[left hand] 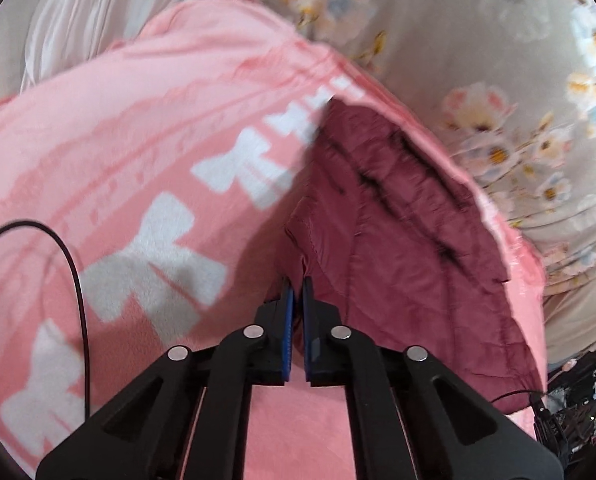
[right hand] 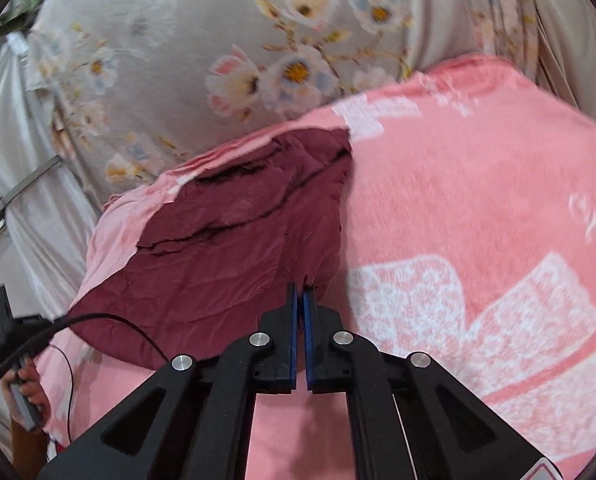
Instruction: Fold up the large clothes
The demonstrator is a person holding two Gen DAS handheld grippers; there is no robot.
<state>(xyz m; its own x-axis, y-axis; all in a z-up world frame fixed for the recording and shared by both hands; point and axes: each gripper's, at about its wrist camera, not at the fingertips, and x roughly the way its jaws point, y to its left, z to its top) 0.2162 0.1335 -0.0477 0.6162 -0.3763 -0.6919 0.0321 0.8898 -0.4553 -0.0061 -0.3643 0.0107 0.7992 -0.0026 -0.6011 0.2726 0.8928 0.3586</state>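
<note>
Maroon garment [left hand: 397,216] lies crumpled on a pink blanket [left hand: 138,120] beside floral bedding [left hand: 497,40]; left hand-held gripper [left hand: 298,286] pinches its near edge; right hand-held gripper [right hand: 299,292] likewise, jaws pressed together.

Ahead of the left tongs [left hand: 297,288], the maroon garment [left hand: 397,232] is thin, matt, creased cloth. The pink blanket [left hand: 138,128] under it looks fleecy; the floral sheet [right hand: 218,60] beyond is smooth cloth.

Two black, silver-riveted grippers, the left gripper [left hand: 297,284] and right gripper [right hand: 299,290], are showing blue-padded fingers [left hand: 288,320] and trailing thin black cables [left hand: 80,280].
</note>
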